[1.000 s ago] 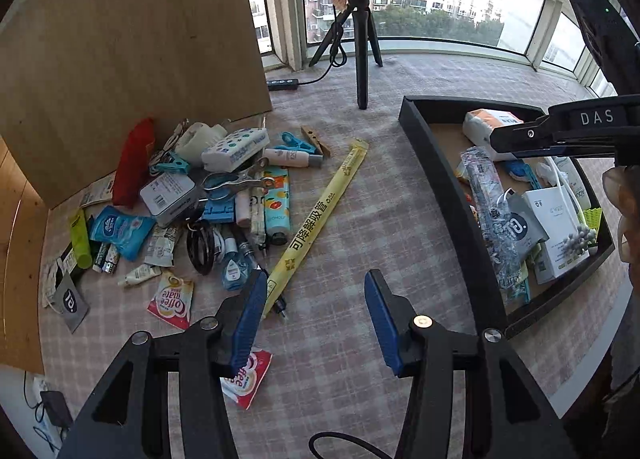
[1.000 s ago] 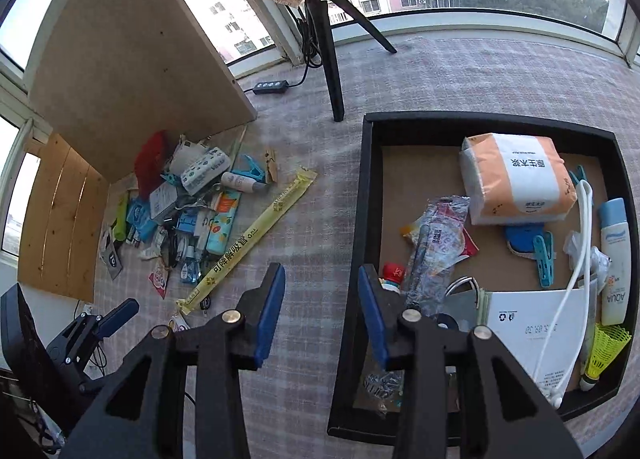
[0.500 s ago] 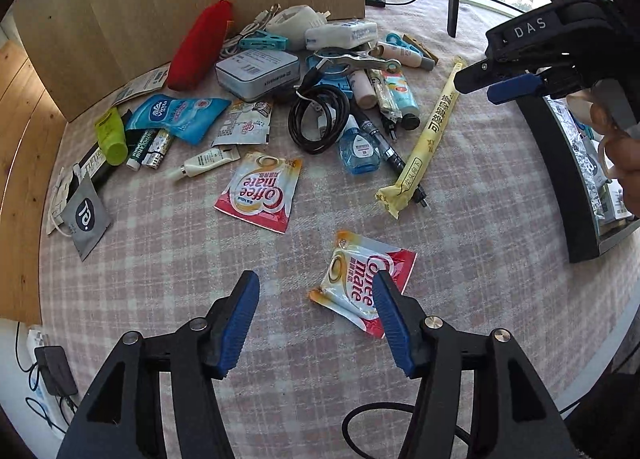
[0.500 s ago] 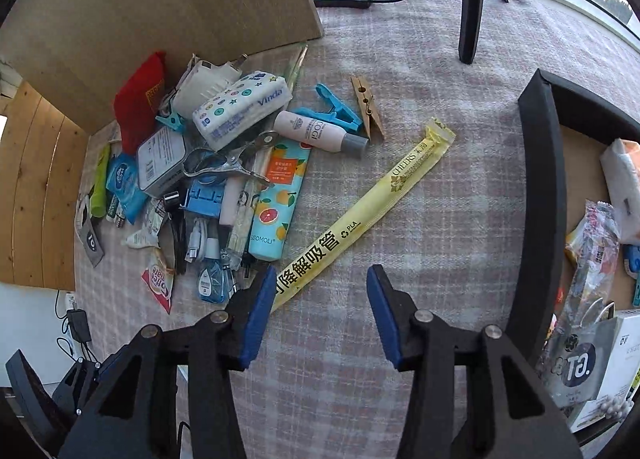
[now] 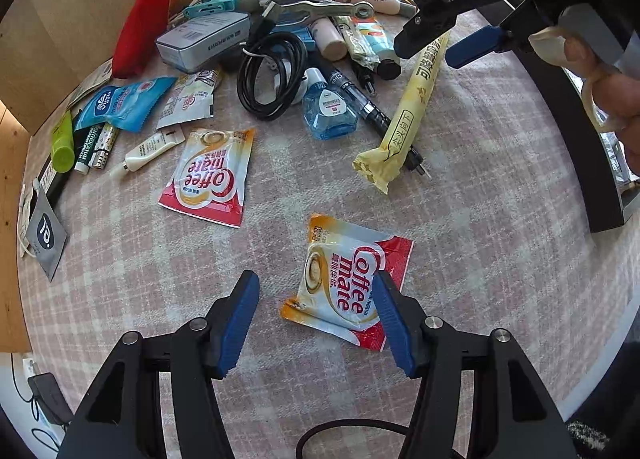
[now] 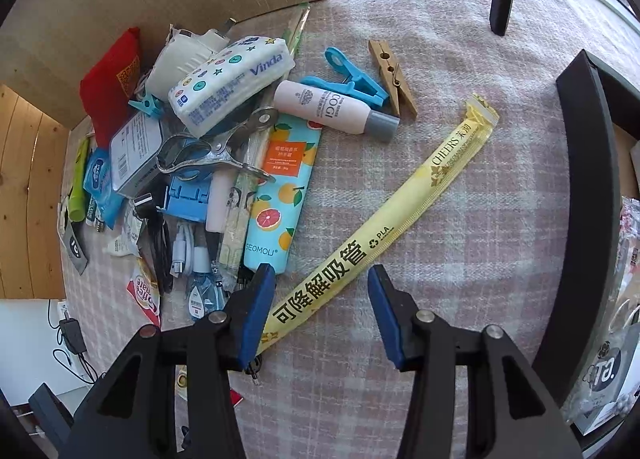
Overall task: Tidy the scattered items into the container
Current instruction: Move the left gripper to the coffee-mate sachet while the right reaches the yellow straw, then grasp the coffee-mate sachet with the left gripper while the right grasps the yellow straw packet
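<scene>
Task looking partly done: container (image 6: 576, 195) at right already holding some packets, big pile (image 6: 208, 163) lying on cloth well apart from it.
Left gripper (image 5: 316, 319) hovering with fingers apart over Coffee mate sachet (image 5: 348, 283), gripping nothing.
Right gripper (image 6: 320, 311) standing wide apart around yellow straw sleeve (image 6: 384, 235), not clamping.
Black pen (image 5: 368, 111) lying just beside sleeve, possibly getting in way.

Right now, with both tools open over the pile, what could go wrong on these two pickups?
1. The Coffee mate sachet lies flat and off-centre, near the left tool's right finger, so closing may only crease it.
2. The yellow straw pack is long; the right tool sits near one end, so it may droop and snag.
3. A black pen lies beside the pack and could be dragged along.
</scene>
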